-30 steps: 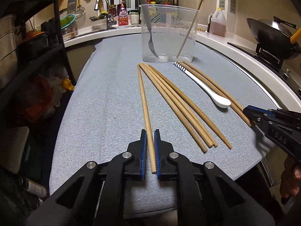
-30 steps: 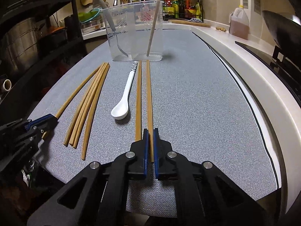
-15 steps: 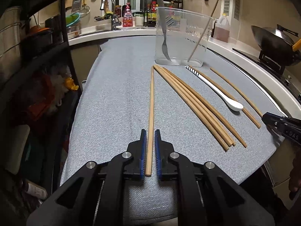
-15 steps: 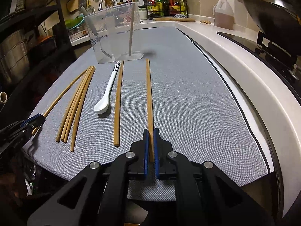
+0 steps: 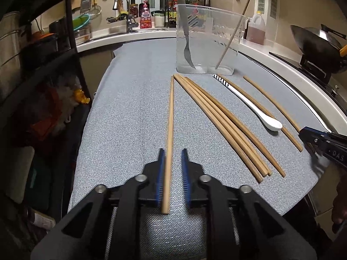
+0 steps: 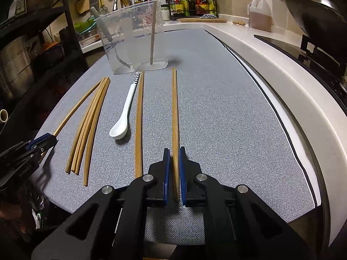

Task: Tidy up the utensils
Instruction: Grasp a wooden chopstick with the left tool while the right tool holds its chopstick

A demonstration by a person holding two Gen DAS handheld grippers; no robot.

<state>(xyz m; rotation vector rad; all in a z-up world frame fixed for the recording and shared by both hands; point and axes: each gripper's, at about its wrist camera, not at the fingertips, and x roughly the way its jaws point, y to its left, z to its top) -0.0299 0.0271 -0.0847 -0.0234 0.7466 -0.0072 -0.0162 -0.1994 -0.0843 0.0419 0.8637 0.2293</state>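
My left gripper [image 5: 172, 151] is open, its jaws a little apart around a wooden chopstick [image 5: 170, 117] that lies on the grey cloth and touches the left pad. My right gripper [image 6: 173, 150] is shut on another chopstick [image 6: 174, 108] that lies flat, pointing at the clear container [image 6: 132, 36]. The container [image 5: 208, 41] holds a fork [image 5: 186, 32] and one chopstick. A bundle of several chopsticks [image 5: 225, 125], a white spoon [image 5: 249, 101] and one more chopstick [image 6: 139, 121] lie between the grippers.
A wok [image 5: 314, 41] on the stove stands to the right beyond the white counter edge [image 6: 282, 69]. A dark shelf rack [image 5: 43, 54] stands at the left. The sink and bottles are at the back.
My left gripper has opened its jaws around its chopstick. The right gripper has pulled its chopstick further right, away from the spoon and the other chopstick.
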